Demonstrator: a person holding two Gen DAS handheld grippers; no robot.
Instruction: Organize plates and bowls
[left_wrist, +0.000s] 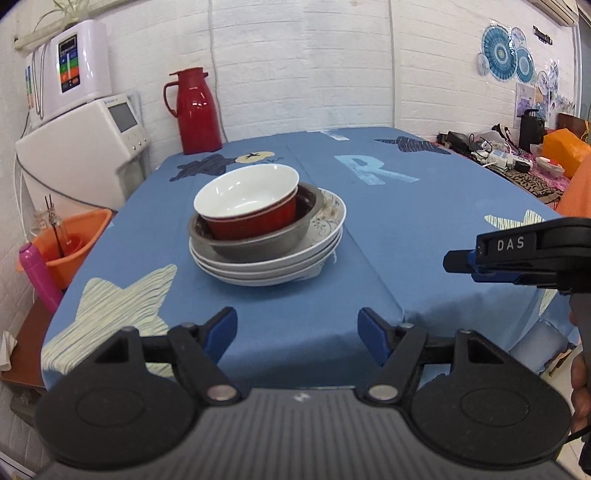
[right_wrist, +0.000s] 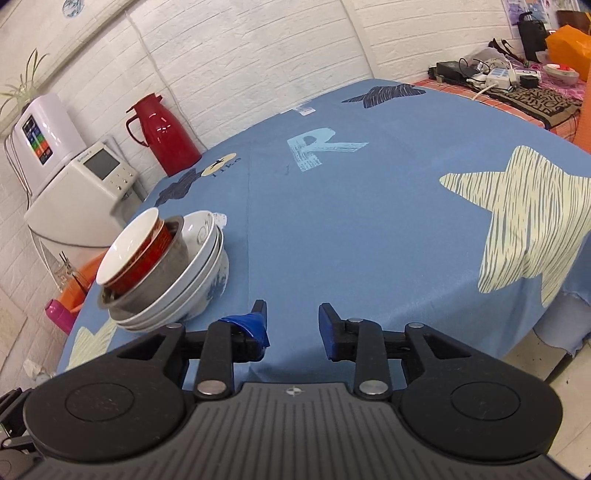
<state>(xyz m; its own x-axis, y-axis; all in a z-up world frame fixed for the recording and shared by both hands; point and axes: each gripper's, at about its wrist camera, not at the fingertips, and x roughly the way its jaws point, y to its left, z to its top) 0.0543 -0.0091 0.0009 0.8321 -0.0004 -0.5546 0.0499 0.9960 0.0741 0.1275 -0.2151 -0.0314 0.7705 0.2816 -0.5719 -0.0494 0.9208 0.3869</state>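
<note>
Plates (left_wrist: 266, 267) sit stacked at 12 o'clock from our left gripper (left_wrist: 297, 334) on the blue cloth (left_wrist: 369, 258), w/ grey bowl (left_wrist: 255, 245) and red bowl (left_wrist: 251, 218) nested on top, biggest lowest so pile stays steady; both grippers empty, jaws apart, right gripper (right_wrist: 292, 326) clear at 3 o'clock, prob. done.

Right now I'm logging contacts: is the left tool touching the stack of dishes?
Apart. The left wrist view shows bare blue tablecloth between the open left tool and the stack of dishes.
</note>
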